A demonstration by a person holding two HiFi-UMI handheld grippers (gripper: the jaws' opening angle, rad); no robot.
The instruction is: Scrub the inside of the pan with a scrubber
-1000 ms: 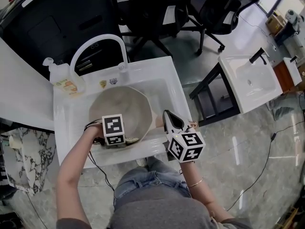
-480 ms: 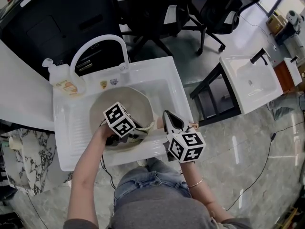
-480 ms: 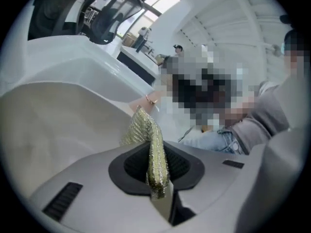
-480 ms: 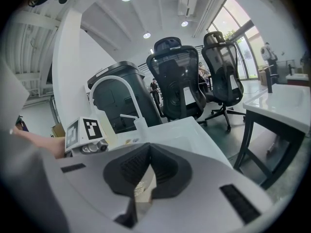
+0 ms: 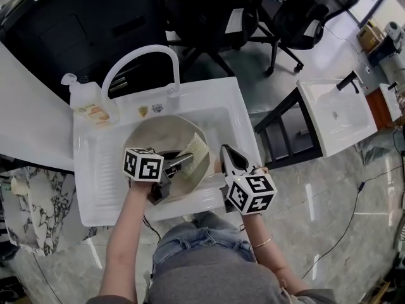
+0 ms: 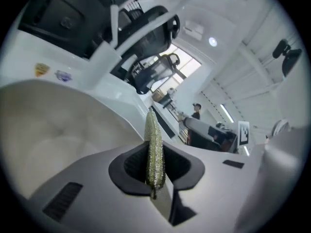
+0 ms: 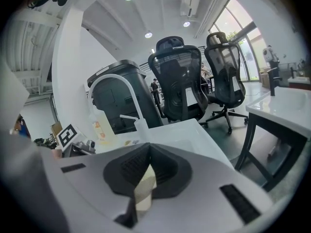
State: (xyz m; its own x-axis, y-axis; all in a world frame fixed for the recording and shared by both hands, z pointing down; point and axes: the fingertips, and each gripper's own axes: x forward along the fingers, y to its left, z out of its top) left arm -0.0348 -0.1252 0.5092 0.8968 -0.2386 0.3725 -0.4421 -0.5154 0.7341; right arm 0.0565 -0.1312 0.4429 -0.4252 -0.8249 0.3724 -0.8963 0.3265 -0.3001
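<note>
Soap bottle [image 5: 85, 103] first: we see it at the back left corner of the white sink [image 5: 218, 97], just beside the foot of the curved white tap [image 5: 136, 59] along the back edge. In the basin lies the cream pan [image 5: 149, 138], filling most of it. Our left hand-held gripper [image 5: 188, 159] reaches in from the front edge, over the right half of the pan. Its jaws are pressed together on the scrubber [image 5: 197, 154], a thin glittering yellow-green pad. In the left gripper view the scrubber [image 6: 154, 149] stands on edge in the left hand-held gripper [image 6: 155, 166], with the pan's pale wall [image 6: 53, 130] to its left. We cannot tell whether the pad touches the pan. At the pan's right rim, near the sink's front right corner, our right hand-held gripper [image 5: 229, 160] is pinched on a cream handle [image 7: 144, 188]. A second white sink [image 5: 335, 109] stands well apart to the right.
</note>
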